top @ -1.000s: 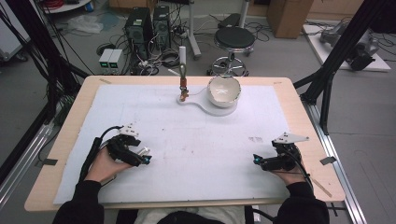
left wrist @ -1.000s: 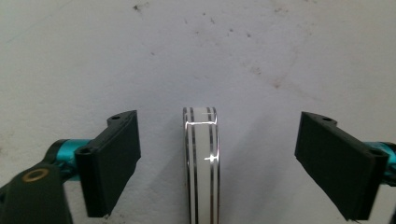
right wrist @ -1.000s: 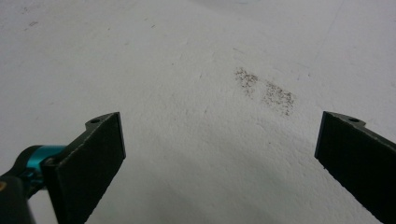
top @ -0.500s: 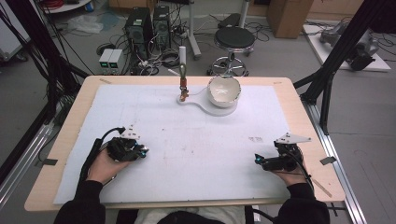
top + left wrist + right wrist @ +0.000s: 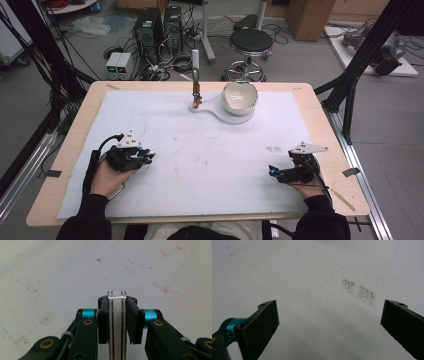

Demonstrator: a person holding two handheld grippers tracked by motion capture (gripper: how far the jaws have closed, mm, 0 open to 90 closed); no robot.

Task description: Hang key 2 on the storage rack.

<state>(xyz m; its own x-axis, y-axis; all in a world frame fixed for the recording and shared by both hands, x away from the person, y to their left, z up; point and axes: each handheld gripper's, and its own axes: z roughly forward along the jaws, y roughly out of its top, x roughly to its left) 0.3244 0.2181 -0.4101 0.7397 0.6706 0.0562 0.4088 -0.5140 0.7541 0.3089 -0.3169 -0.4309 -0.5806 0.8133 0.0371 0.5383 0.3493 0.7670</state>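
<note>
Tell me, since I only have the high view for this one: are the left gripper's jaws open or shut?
Observer: Shut. In the left gripper view, the left gripper has its jaws closed together with nothing between them.
Operator: And the right one?
Observer: The right gripper stands wide open, with bare white mat showing between its jaws.
Operator: Anything ahead of it?
Observer: A brown speckled stain on the mat, just beyond the jaws.
</note>
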